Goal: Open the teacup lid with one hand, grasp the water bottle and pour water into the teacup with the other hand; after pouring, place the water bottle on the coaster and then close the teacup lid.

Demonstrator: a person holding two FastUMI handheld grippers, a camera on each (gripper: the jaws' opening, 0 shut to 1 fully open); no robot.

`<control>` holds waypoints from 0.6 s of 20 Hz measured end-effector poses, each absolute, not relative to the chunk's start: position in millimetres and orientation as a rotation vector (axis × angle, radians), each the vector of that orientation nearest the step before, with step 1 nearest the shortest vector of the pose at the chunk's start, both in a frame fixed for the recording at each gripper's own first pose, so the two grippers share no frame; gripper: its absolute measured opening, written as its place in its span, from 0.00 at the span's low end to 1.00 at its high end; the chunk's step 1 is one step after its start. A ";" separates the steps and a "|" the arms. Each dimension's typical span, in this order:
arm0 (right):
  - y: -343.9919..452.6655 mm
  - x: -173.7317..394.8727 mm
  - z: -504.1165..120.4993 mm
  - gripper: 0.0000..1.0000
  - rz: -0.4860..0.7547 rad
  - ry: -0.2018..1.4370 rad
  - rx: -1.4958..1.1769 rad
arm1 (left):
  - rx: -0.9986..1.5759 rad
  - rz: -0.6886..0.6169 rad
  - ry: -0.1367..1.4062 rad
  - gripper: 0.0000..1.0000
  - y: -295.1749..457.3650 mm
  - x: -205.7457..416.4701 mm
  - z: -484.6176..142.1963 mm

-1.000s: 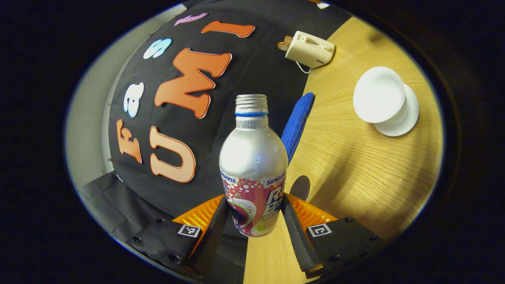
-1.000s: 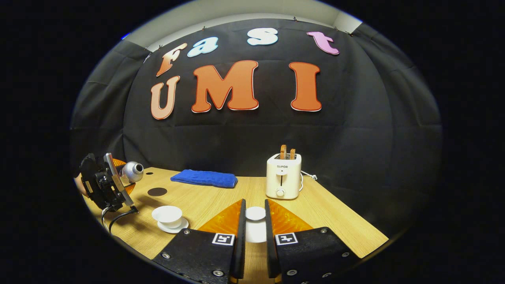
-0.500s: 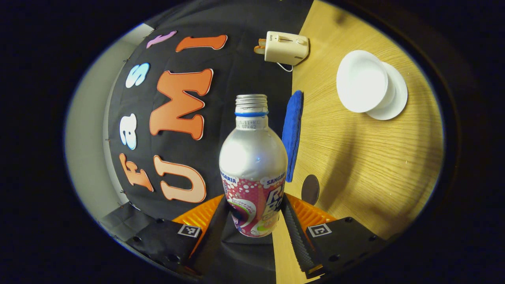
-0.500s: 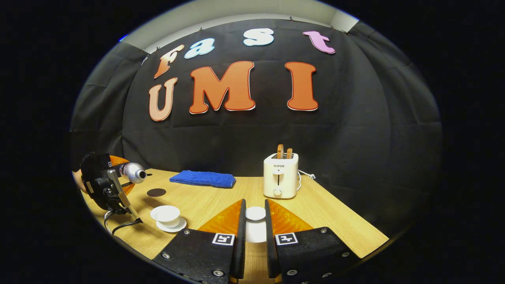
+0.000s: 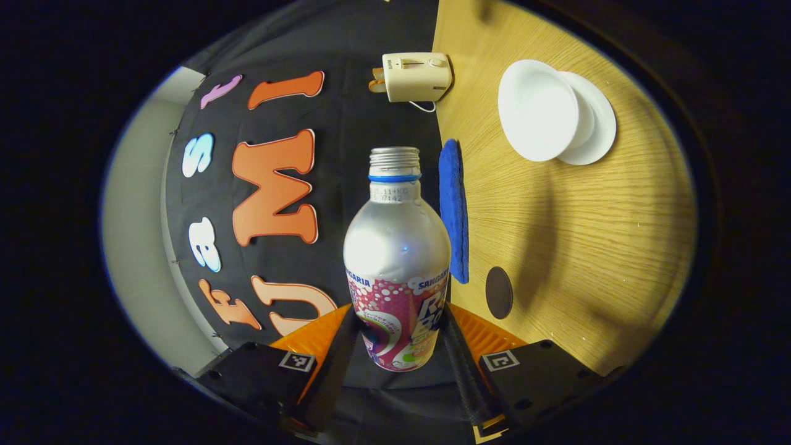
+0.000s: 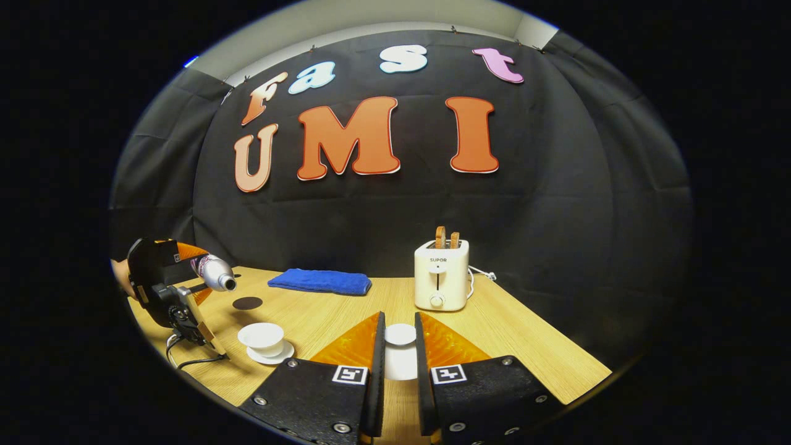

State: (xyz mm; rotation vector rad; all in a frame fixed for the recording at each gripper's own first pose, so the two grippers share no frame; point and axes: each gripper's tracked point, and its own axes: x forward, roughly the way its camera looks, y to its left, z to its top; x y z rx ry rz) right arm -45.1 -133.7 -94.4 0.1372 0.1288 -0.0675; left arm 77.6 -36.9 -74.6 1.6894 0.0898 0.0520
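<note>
step: pour | left gripper (image 5: pixel 395 346) jaws clamp water bottle (image 5: pixel 397 259), tipped near teacup (image 6: pixel 262 337) | right gripper (image 6: pixel 400 358) jaws pinch what looks like the teacup lid (image 6: pixel 400 334), held aside | advice: centre mouth over cup, tilt slowly

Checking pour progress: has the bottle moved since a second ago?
Yes. In the right gripper view, the bottle has tipped mouth-down toward the teacup, judged against the coaster.

Shiny metal bottle (image 5: pixel 396 247), wood-grain table (image 5: pixel 575 228)

black cloth wall (image 6: pixel 371 210) behind a light wooden table (image 6: pixel 507 346).
</note>
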 end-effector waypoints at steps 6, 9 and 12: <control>-136.9 -45.7 -95.4 0.23 -0.068 0.131 0.127 | 1.777 0.040 0.055 0.83 -47.5 79.5 -66.6; -140.0 -47.0 -95.2 0.23 -0.069 0.130 0.124 | 1.812 0.035 0.047 0.83 -49.7 81.1 -62.1; -140.2 -47.9 -94.1 0.23 -0.063 0.128 0.130 | 1.852 0.034 0.034 0.83 -53.8 82.2 -58.1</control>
